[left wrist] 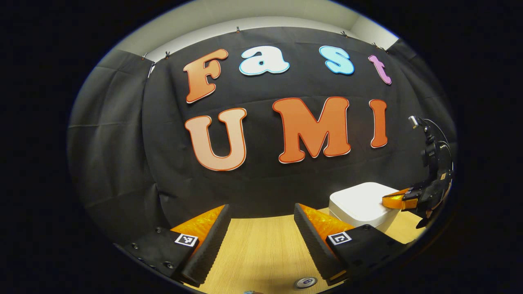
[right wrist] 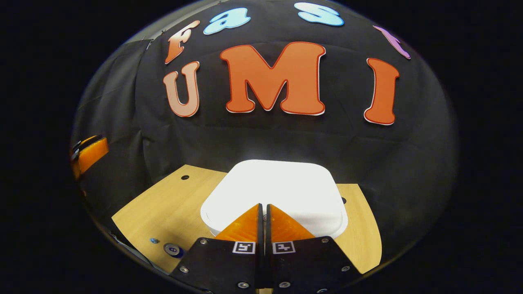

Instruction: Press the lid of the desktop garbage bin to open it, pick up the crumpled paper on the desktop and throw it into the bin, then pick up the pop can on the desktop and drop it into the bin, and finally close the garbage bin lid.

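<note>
While our right gripper [right wrist: 263, 208] held its fingers pressed together, tips over the near edge of the white bin's lid [right wrist: 278, 188], which lay flat and shut, our left gripper [left wrist: 261, 212] hung wide and empty above the desktop [left wrist: 261, 249]. The pop can [right wrist: 172, 249] stood at the desk's near edge. We judged this a lid press, opening or final closing

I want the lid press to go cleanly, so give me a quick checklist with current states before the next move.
1. Bin lid closed: ok.
2. Right tongs shut, tips over the lid's near edge: ok.
3. Tips touching the lid: cannot tell.
4. Left tongs open, above the table, apart from the bin: ok.
5. Pop can standing on the table, off the lid: ok.
6. Crumpled paper located: cannot tell.
</note>
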Demonstrator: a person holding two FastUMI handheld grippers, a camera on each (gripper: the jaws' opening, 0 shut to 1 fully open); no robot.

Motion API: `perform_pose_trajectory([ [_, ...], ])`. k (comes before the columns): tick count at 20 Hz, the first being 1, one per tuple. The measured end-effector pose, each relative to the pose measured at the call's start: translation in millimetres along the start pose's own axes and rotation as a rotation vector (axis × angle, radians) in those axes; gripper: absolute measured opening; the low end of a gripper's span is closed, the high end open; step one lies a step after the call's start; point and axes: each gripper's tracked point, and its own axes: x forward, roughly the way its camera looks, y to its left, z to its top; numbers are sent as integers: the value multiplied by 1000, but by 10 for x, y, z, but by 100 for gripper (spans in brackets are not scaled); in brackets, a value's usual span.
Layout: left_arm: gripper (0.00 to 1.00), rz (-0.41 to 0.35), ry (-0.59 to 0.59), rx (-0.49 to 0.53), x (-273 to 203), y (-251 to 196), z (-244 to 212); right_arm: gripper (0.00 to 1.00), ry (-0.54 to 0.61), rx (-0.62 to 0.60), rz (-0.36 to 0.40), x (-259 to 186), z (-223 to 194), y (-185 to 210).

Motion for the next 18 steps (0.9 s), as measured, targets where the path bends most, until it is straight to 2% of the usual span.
perform_pose_trajectory([
  [4, 99, 38, 19, 33, -38, 54, -87, 1, 7, 49, 43, -3, -12, 14],
  [13, 99, 142, 82, 27, -277, 373, -344, 1, -76, -12, 72, -44, 125, 37],
  [16, 100, 153, 109, 17, -276, 486, -474, 1, -163, -69, 64, -156, 427, 136],
  [18, 100, 134, 121, 18, -260, 517, -524, 1, -219, -70, 47, -202, 620, 159],
])
